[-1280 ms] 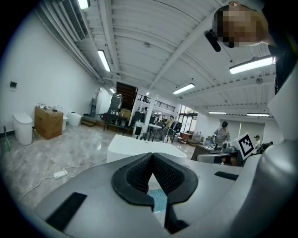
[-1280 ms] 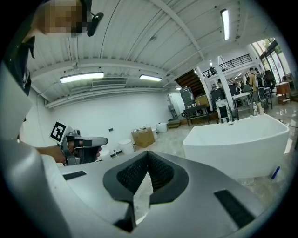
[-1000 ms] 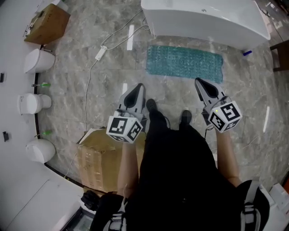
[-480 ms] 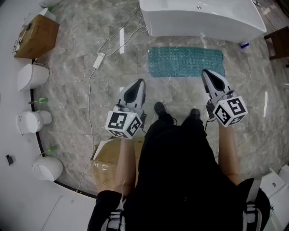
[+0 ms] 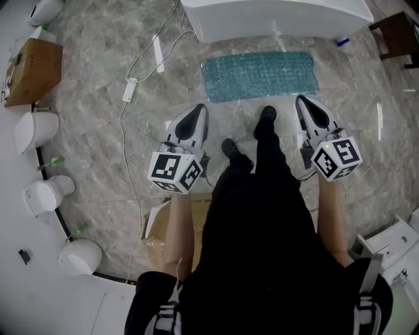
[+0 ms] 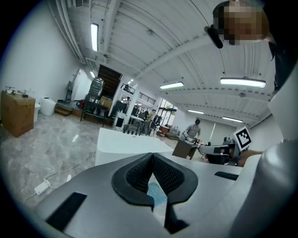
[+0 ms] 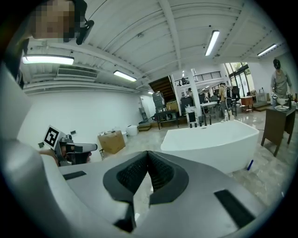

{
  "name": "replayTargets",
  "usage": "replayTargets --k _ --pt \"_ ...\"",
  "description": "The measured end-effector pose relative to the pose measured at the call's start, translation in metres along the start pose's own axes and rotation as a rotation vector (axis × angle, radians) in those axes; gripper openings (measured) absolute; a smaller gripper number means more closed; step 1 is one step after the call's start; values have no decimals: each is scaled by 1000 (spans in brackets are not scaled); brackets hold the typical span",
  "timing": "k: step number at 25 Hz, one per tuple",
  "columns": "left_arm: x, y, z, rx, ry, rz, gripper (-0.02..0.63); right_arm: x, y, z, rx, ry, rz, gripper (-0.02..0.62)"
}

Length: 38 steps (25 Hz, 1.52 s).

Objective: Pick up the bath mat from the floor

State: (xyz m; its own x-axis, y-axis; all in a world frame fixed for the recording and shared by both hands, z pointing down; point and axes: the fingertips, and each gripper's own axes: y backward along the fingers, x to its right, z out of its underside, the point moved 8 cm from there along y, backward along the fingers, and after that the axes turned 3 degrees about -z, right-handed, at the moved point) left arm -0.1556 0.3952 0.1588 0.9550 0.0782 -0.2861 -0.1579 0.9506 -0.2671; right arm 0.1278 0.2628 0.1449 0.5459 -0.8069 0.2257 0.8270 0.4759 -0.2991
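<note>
Both grippers closed and empty, short of the bath mat

The left gripper [image 5: 199, 110] and right gripper [image 5: 305, 102], jaws together on nothing, point toward the bathtub [image 5: 268, 18]. The teal bath mat [image 5: 260, 75] lies flat on the floor [image 5: 98, 150] just before the bathtub, long axis along its side, nearer the right gripper. No readable writing shows, only square markers.

Floor [image 5: 98, 137]: grey veined marble, glossy.
White bathtub [image 5: 262, 16], 12 o'clock.
Brown carton [image 5: 33, 72], 10 o'clock.
White ceramic fixtures [image 5: 34, 129] along the curved white border [image 5: 13, 216], 8 to 9 o'clock.
White cable [image 5: 131, 85], 11 o'clock.
Dark wooden stand [image 5: 396, 33], 1 o'clock.
Ceiling strip lights [image 6: 94, 37], lit.
</note>
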Motion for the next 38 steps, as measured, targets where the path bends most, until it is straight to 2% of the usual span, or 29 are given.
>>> replayTargets --k 7,12,16,22,27,31,35,38 --pt "-5 -32 -20 -1 -2 -33 12 27 -41 -23 4 5 -59 12" --pt "-19 -59 -38 -12 -16 -108 12 56 -83 -45 36 -4 -116 12" --pt "-26 -88 -61 -1 7 -195 12 87 -106 -66 49 1 -166 12" --pt "-16 -143 -83 15 -2 -243 12 135 -139 -88 33 10 -244 12" --pt "-8 -183 -77 -15 19 -294 12 166 -166 -82 -23 -9 -313 12" --pt "-7 -195 -63 -67 34 -315 12 173 -181 -73 -66 -13 -350 12" --pt "-21 -203 -55 -102 55 -323 12 175 -193 -67 -79 -35 -346 12" --pt "-36 -209 -55 -132 39 -308 12 170 -200 -59 -79 -46 -337 12"
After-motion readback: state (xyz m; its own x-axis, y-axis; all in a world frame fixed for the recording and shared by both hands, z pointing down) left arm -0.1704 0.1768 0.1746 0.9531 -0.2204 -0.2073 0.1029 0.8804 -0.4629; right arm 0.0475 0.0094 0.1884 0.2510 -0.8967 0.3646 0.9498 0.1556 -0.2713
